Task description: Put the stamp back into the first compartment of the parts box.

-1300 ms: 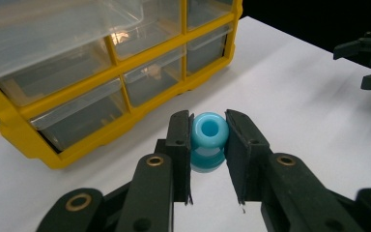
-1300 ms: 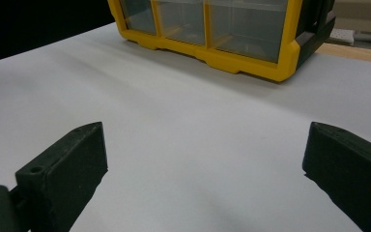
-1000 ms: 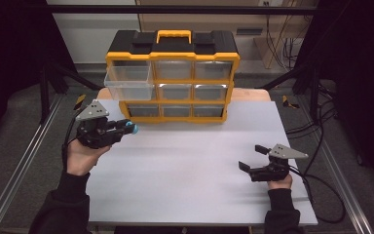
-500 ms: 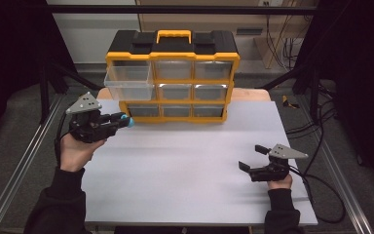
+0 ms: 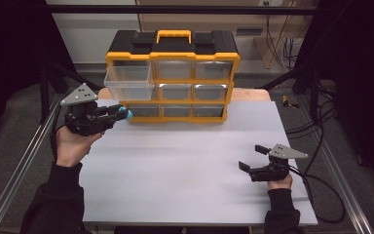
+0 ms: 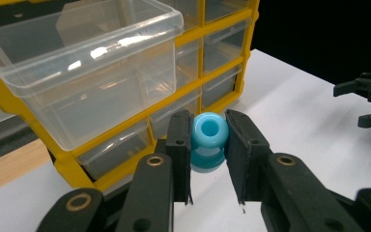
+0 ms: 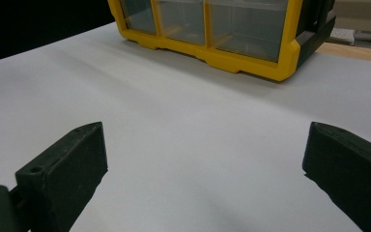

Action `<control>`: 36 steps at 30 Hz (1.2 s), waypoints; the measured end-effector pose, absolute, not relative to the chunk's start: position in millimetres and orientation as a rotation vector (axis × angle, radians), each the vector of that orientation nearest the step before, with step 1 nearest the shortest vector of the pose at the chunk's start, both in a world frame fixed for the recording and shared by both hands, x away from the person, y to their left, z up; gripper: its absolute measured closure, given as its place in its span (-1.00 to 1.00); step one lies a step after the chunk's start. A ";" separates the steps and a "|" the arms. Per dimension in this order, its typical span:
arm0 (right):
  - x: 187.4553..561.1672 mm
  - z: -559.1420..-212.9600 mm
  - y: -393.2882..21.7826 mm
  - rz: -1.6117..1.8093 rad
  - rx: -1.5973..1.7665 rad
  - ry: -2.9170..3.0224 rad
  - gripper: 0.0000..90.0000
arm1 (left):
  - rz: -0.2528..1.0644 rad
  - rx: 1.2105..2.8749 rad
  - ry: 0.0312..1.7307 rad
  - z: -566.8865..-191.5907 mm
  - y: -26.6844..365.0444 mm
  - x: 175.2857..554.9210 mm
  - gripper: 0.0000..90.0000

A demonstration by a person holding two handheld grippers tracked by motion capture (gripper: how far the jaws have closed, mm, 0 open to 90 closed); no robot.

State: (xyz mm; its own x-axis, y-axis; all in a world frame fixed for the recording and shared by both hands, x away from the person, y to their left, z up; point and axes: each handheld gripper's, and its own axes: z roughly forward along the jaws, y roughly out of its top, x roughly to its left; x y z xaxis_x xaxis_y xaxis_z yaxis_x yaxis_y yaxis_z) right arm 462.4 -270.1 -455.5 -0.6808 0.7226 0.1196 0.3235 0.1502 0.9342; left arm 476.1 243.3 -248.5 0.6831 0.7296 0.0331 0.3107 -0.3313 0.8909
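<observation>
My left gripper (image 5: 122,114) (image 6: 208,145) is shut on a small light-blue spool-shaped piece (image 6: 208,141) (image 5: 124,113), its hole facing the camera. It hovers at the table's left, just below and in front of a clear drawer (image 5: 128,82) (image 6: 84,63) pulled out of the top left of a yellow and black drawer cabinet (image 5: 173,73) (image 6: 224,58) (image 7: 232,36). The drawer looks empty. My right gripper (image 5: 252,158) (image 7: 203,179) rests low at the table's right with its jaws wide open over bare white tabletop, nothing between them.
The white tabletop (image 5: 185,165) spreads between the two hands. The cabinet stands at the table's far edge, its other drawers closed. Cables (image 5: 321,180) trail off the right side. Metal frame rails (image 5: 19,165) run along the left.
My left hand has risen and drawn left, lifting the blue piece closer to the pulled-out drawer. The right hand has stayed still.
</observation>
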 end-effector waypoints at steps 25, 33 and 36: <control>462.2 -455.3 -270.3 1.543 1.003 2.077 -0.94 | 0.579 1.896 0.817 -215.4 243.5 482.9 0.61; 462.2 -455.3 -270.3 1.542 1.004 2.077 -0.94 | 0.598 1.897 0.817 -209.5 243.5 487.5 0.61; 462.4 -455.5 -270.1 1.541 1.002 2.078 -0.94 | 0.600 1.896 0.826 -206.6 243.7 490.1 0.61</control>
